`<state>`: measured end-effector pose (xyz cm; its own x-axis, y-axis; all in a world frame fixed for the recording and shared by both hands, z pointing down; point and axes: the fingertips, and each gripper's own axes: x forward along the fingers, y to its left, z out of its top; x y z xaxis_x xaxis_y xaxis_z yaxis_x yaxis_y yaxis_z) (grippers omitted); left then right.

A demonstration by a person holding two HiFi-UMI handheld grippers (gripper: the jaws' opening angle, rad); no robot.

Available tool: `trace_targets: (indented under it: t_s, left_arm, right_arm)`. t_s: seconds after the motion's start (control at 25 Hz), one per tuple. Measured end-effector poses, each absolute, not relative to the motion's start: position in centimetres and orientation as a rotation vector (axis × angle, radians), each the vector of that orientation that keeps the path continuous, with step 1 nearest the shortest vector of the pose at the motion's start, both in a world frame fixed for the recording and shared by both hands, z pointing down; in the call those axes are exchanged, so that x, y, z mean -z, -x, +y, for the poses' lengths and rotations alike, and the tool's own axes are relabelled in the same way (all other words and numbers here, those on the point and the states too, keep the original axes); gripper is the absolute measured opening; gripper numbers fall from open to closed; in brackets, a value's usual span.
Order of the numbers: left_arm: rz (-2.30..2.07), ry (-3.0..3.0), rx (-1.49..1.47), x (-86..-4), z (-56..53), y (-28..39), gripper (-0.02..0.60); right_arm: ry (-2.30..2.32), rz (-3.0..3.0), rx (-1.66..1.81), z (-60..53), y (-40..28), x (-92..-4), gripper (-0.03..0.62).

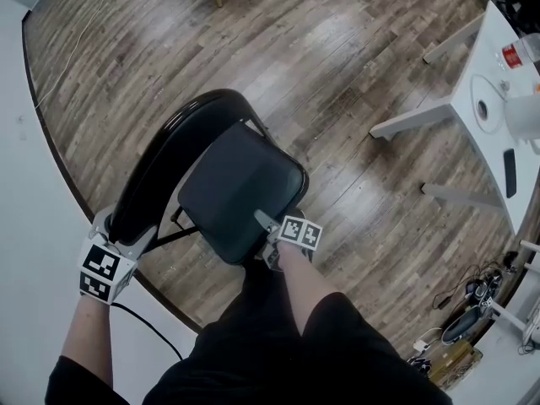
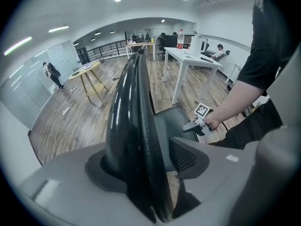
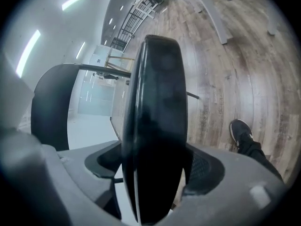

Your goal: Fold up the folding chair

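My left gripper [image 1: 125, 230] clamps the backrest [image 1: 181, 125], my right gripper [image 1: 268, 234] pinches the seat [image 1: 236, 188] at its near edge (folding barely begun, I judge), so the seat must next swing up flat.

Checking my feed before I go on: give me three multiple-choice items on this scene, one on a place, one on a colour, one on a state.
1. What does the right gripper grip?
A the seat's near edge
B a chair leg
C nothing

2. What colour is the folding chair?
A red
B black
C white

3. What state is the chair in?
A folded flat
B standing unfolded
C lying on its side

Answers:
1. A, because the seat's edge stands between that gripper's jaws.
2. B, because the seat and backrest are both black.
3. B, because the seat's top face looks up at the head view, while the left gripper clamps the backrest.
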<state>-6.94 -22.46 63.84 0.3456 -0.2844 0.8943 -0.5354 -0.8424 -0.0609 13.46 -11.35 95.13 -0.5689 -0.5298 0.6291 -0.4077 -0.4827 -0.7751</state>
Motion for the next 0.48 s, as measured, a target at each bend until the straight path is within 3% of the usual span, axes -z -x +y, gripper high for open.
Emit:
trace_targets:
  t_s: [0.12, 0.24, 0.48]
  left_arm:
    - [-0.774, -2.347, -1.481, -63.61, -22.77, 6.95, 0.224]
    - [-0.777, -2.334, -1.477, -63.37, -22.94, 6.72, 0.162]
    - [-0.782, -2.344, -1.483, -63.76, -23.08, 7.3, 0.146]
  right_arm:
    - [1.431, 1.512, 2.22, -11.47, -13.47, -95.28, 0.368]
    - [1.455, 1.505, 2.206, -11.61, -13.36, -95.17, 0.293]
    - [1.452, 1.508, 2.2, -11.64, -13.49, -95.2, 0.282]
